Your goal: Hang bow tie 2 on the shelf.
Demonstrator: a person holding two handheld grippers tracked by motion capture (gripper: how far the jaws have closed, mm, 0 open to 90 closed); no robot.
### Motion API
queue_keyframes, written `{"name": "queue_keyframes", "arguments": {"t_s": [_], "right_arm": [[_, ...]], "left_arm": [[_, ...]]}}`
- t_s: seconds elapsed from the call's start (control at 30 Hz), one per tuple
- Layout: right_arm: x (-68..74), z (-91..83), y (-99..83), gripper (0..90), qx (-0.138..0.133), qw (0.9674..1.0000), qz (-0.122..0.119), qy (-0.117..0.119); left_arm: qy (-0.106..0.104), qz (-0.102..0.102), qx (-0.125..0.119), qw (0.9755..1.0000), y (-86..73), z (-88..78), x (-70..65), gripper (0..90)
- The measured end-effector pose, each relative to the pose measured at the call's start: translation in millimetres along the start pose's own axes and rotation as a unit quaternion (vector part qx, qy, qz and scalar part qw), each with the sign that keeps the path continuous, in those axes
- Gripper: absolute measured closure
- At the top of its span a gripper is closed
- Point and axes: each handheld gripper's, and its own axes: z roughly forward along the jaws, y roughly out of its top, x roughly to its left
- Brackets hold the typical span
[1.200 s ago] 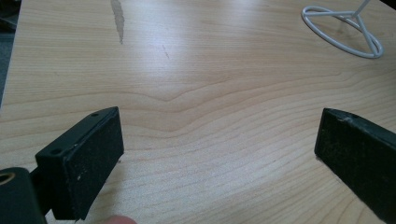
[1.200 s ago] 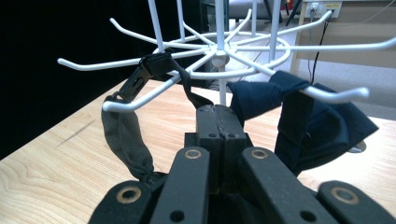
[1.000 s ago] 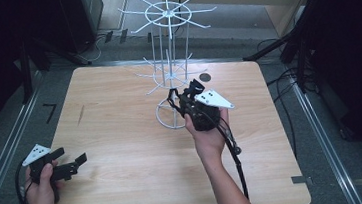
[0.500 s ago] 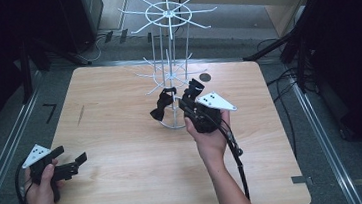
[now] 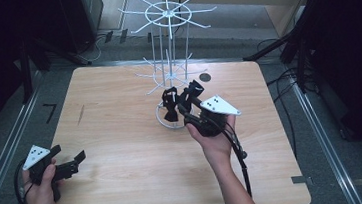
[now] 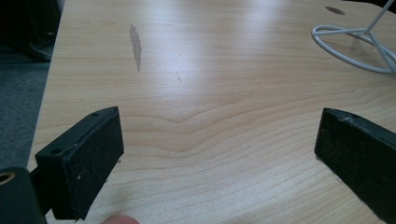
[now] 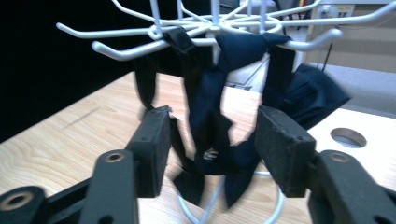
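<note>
A black bow tie (image 7: 210, 107) hangs by its strap from a lower hook of the white wire rack (image 7: 140, 46); the high view shows the bow tie (image 5: 171, 105) low against the rack (image 5: 165, 15). My right gripper (image 7: 212, 123) has just been opening. Its jaws now stand apart on either side of the hanging fabric, and the pads do not press on it. From above, the right gripper (image 5: 187, 97) points up-left into the rack. My left gripper (image 5: 68, 155) rests open near the table's front left corner, its jaws (image 6: 219, 149) wide over bare wood.
The rack's round wire base (image 6: 345, 32) stands at the middle of the wooden table (image 5: 126, 177). A small round hole (image 5: 205, 77) lies in the tabletop behind the rack. Dark stands and cables surround the table.
The right gripper's jaws have parted and let go of the bow tie, which now hangs from the rack's lower hook. The left gripper has stayed where it was.
</note>
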Motion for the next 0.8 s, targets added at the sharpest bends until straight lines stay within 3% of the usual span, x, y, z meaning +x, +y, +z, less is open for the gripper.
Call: {"name": "queue_keyframes", "arguments": {"t_s": [0.37, 0.8], "right_arm": [[-9.4, -12.5, -8.9, 30.1, -0.001, 1.0000, 0.001, 0.002], [-26.8, -27.6, -21.4, 24.5, 0.006, 0.9999, 0.009, -0.003]], "left_arm": [[0.007, 0.004, -0.004, 1.0000, -0.2, 0.3, -1.2, 1.7], [0.009, -0.003, 0.003, 1.0000, 0.1, 0.7, -0.1, 1.6]]}}
